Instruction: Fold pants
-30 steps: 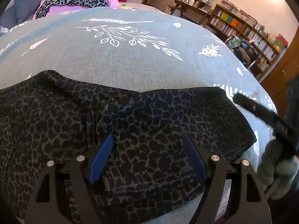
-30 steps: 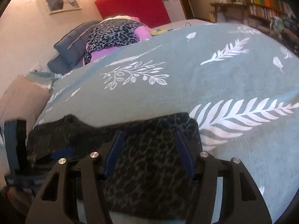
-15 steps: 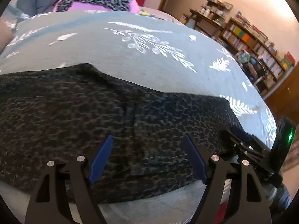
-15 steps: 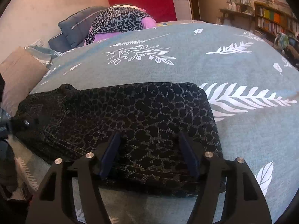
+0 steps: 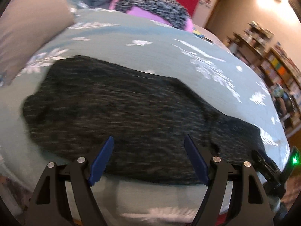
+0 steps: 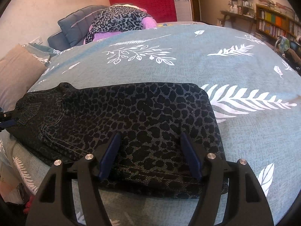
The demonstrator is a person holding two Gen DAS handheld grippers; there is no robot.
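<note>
The dark leopard-print denim pants (image 6: 131, 124) lie folded lengthwise on the teal leaf-print bedspread (image 6: 188, 62). Both the left gripper (image 5: 148, 158) and right gripper (image 6: 150, 150) are spread, empty. I'd pinch the hem at 6 o'clock, then carry it toward the waistband at 9.

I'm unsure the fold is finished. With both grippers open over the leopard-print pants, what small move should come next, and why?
Probably lower the right gripper onto the hem end of the leopard-print pants and pinch it. The pants lie as one long strip on the bedspread, the hem sits right between its open fingers, and the left gripper hovers open nearer the waist end.
</note>
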